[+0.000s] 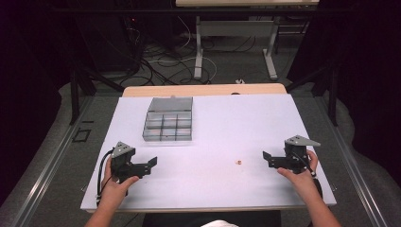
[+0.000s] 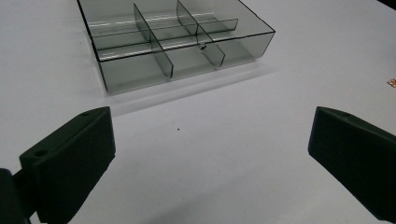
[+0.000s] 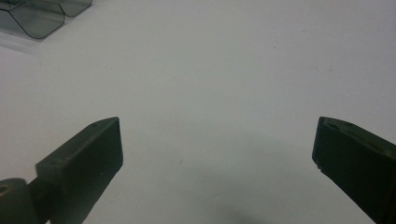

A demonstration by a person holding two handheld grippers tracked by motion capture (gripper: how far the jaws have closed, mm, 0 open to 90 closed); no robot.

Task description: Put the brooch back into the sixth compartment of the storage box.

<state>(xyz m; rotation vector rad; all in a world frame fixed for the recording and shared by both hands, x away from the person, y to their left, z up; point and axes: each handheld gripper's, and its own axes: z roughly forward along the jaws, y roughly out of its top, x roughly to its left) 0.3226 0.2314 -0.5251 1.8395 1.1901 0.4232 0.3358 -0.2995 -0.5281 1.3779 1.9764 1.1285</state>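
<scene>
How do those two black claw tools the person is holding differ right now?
The left gripper lies nearer the clear divided box; the right gripper lies nearer the tiny orange piece. The left gripper points right, the right gripper points left. Both have jaws wide open, holding nothing.

white table top (image 1: 236,123); cables (image 1: 161,61) on floor beyond; grey table legs (image 1: 198,47) behind.
</scene>
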